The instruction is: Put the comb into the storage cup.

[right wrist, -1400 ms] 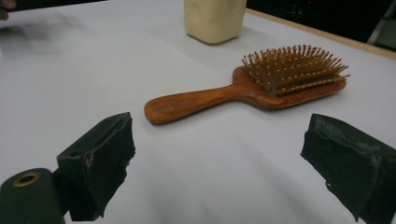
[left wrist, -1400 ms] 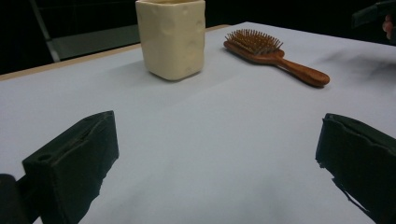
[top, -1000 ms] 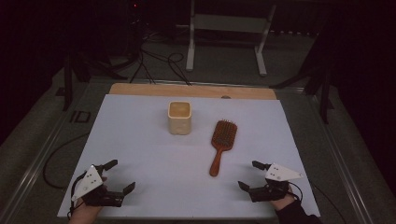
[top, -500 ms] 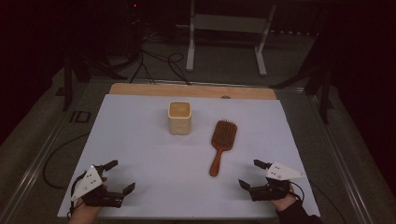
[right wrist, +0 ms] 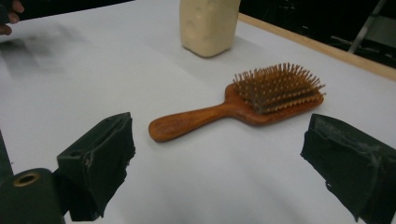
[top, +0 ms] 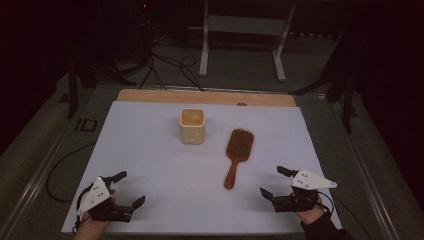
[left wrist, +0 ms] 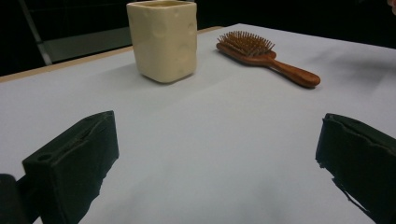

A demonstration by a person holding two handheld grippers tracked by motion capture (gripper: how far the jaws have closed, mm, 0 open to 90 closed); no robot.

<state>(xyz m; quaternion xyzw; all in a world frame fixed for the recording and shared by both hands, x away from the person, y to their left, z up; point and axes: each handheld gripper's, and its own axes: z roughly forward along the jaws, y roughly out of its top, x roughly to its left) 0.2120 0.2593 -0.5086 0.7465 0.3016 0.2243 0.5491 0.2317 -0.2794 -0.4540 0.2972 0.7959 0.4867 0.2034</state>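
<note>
R gripper [top: 275, 183] w/ jaws wide apart, empty, sits nearest the hairbrush [top: 236, 154]; handle end points toward it, long axis running away to bristle head. L gripper [top: 124, 189] also apart, farther. Cup [top: 192, 126] beyond

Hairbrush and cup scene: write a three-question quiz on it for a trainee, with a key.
1. True or false: the wooden hairbrush lies bristles up.
2. Which gripper is nearer the hairbrush's handle end? A. left gripper B. right gripper
3. Fill in: both grippers' jaws stand ____ and hold nothing.

Key:
1. True; the right gripper view shows the bristles pointing up.
2. B; the handle points toward it, and the cream cup stands beyond, to the brush's left in the high view.
3. Open.
</note>
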